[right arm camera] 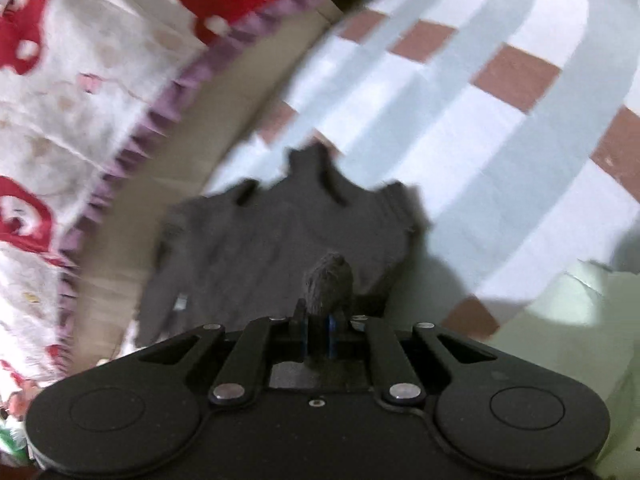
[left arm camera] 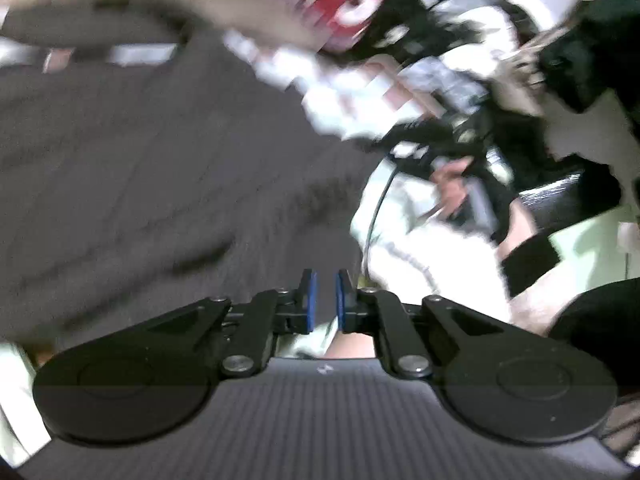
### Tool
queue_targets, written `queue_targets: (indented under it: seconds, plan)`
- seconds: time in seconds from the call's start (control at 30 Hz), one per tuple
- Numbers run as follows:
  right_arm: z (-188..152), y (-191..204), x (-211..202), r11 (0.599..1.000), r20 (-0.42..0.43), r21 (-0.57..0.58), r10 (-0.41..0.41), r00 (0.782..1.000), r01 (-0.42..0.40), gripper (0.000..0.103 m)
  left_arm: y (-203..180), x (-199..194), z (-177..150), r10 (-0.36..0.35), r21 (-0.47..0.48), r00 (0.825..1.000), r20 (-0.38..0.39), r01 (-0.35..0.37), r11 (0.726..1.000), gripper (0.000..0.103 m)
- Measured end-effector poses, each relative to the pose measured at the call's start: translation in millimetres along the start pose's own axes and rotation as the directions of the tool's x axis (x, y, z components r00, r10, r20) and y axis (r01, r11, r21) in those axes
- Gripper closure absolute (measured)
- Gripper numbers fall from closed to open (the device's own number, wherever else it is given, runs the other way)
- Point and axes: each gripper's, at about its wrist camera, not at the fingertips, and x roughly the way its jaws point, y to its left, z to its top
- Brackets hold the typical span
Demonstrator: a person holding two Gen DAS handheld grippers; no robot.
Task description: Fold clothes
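The dark grey garment lies crumpled on a bed, on a checked sheet of white, pale blue and brown squares, close to the sheet's left edge as the right wrist view shows it. Its outline is ragged, with a small pale label showing near its lower left part.

A bunched tuft of the same grey cloth rises between the blue pads of the right gripper, whose jaws are drawn in and clamped on that fold. The rest of the garment spreads out ahead of the fingers.

In the left wrist view, which is heavily blurred, the grey cloth fills the left and middle of the scene. The left gripper has its blue pads nearly together with only a slim gap; whether any cloth is pinched there I cannot tell from the blur.

Beside the sheet's left edge runs a beige strip, and past it a white quilt with red shapes and a purple frilled border. At the lower right of the right wrist view lies a pale green fabric. In the left wrist view a person's hand grips the other tool to the right, above white cloth.
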Motion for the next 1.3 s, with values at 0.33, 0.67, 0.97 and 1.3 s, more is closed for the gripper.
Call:
queue_targets:
  seconds: [0.33, 0.67, 0.97, 1.3]
  plan:
    - [2, -27, 7, 0.988, -0.016, 0.147, 0.039, 0.999, -0.036, 0.089, -8, 12, -12, 0.321, 0.242, 0.947, 0.027, -0.318, 0.917, 0.037]
    - [-1, -24, 11, 0.989, -0.02, 0.14, 0.049, 0.999, -0.046, 0.09, -6, 38, -11, 0.392, 0.33, 0.92, -0.009, -0.368, 0.869, 0.1]
    - [-19, 45, 5, 0.882, 0.041, -0.352, -0.319, 0.947, 0.312, 0.09, -17, -49, 22, 0.424, 0.194, 0.888, 0.178, -0.454, 0.87, 0.096]
    - [-15, 84, -54, 0.865, 0.208, -0.387, -0.256, 0.944, 0.319, 0.046, 71, -38, 52, 0.432, -0.16, 0.886, 0.166, -0.408, 0.899, 0.044]
